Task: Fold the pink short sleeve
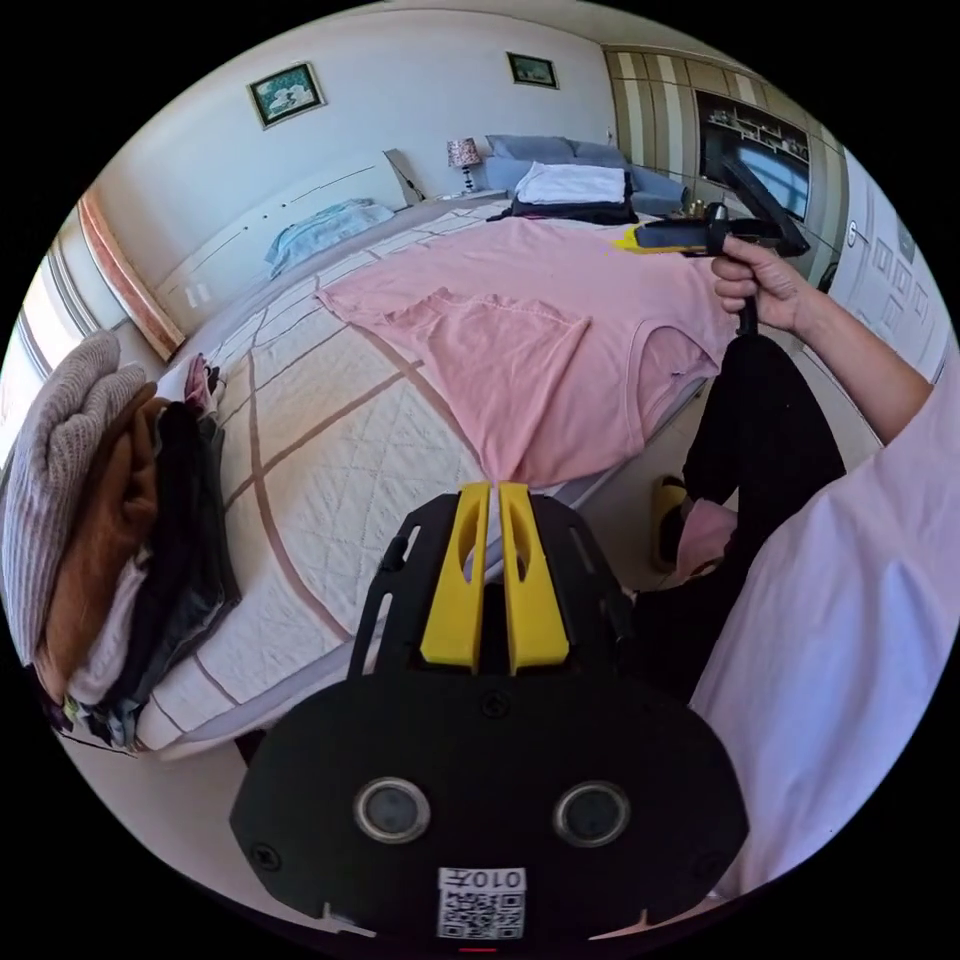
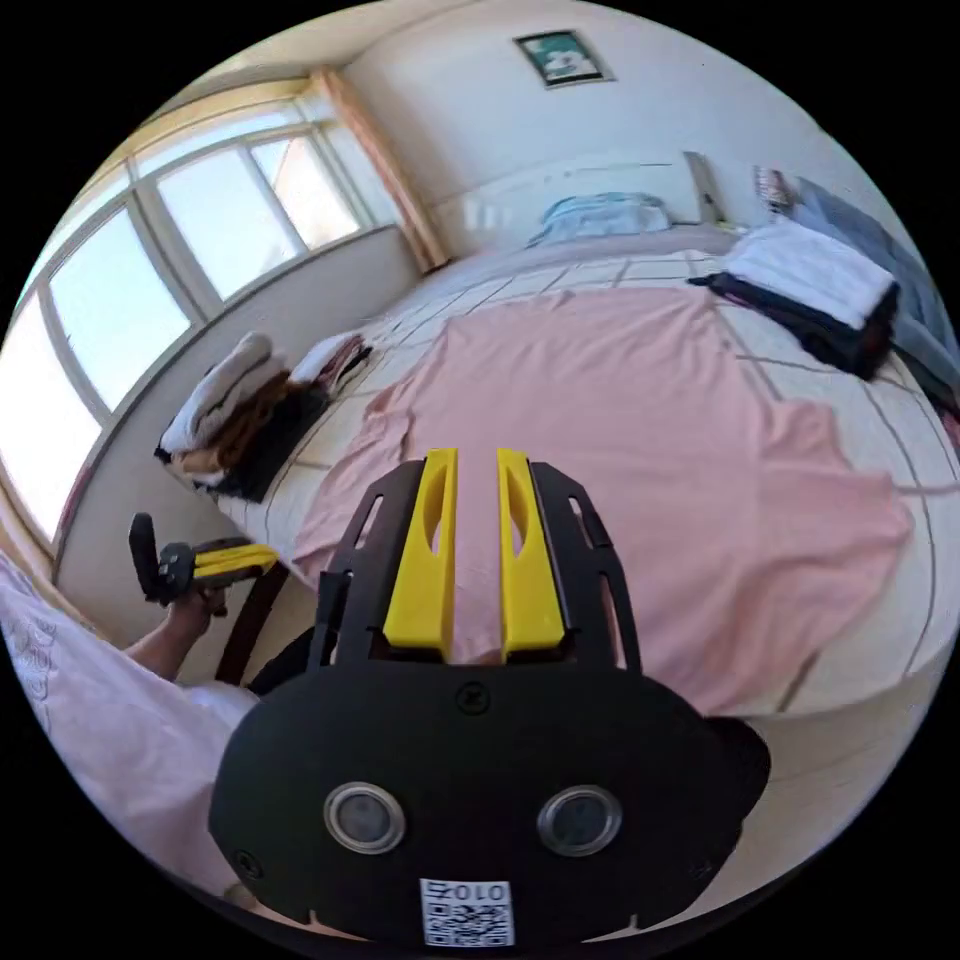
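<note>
At the left edge of the bed (image 1: pixel 330 440) a stack of folded clothes (image 1: pixel 110 520) sits by the window side. The pink short sleeve (image 1: pixel 520 330) lies spread across the bed's middle, reaching its near edge, one sleeve folded in over the body. The left hand-held gripper (image 1: pixel 490 490) has its yellow jaws nearly closed, tips at the shirt's hanging edge; whether they pinch the cloth cannot be told. Farther right, the right hand-held gripper (image 1: pixel 660 238), held in a hand (image 1: pixel 765 285), hovers over the shirt's far side; in its own view its jaws stand apart above the pink cloth, released. A second folded pile (image 1: pixel 572 192) rests near the bed's far corner.
</note>
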`<action>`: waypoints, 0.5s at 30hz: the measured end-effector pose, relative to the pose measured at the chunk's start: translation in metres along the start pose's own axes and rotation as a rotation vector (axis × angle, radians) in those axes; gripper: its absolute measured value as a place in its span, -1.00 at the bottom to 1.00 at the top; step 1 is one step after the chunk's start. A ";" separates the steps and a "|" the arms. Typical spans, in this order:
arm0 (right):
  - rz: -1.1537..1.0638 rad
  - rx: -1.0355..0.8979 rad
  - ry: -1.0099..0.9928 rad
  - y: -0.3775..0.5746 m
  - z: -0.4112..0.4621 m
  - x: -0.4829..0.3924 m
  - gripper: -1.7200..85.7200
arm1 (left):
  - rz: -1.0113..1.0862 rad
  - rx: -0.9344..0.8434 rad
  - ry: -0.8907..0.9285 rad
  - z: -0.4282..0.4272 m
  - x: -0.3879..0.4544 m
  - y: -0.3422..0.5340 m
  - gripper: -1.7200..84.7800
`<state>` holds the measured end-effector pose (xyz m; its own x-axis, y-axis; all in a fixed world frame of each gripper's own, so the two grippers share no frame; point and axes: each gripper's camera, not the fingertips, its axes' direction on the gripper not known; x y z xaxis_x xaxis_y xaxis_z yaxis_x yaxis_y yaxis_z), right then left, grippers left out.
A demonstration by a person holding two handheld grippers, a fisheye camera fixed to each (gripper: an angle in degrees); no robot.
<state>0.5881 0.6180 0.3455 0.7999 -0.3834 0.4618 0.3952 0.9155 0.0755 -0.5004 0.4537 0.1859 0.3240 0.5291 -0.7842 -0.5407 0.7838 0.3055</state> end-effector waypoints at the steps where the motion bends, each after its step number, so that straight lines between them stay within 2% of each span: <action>1: 0.054 0.040 0.046 0.002 -0.015 0.018 -0.78 | -0.032 0.004 0.008 -0.006 -0.009 0.000 -0.96; 3: 0.279 0.144 0.243 0.011 -0.066 0.088 -0.75 | -0.091 0.037 0.040 -0.015 -0.024 -0.002 -0.96; 6: 0.463 0.164 0.345 0.020 -0.094 0.158 -0.73 | -0.169 0.128 0.110 -0.024 -0.045 -0.013 -0.96; 11: 0.557 0.131 0.293 0.023 -0.083 0.210 -0.72 | -0.180 0.203 0.248 -0.017 -0.060 -0.053 -0.96; 15: 0.519 0.113 0.265 0.018 -0.067 0.203 -0.76 | -0.142 0.219 0.231 -0.020 -0.058 -0.069 -0.96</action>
<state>0.7876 0.5484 0.3811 0.9671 0.1135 0.2279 -0.1165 0.9932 -0.0005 -0.4977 0.3626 0.2000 0.1858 0.3420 -0.9211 -0.3151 0.9087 0.2738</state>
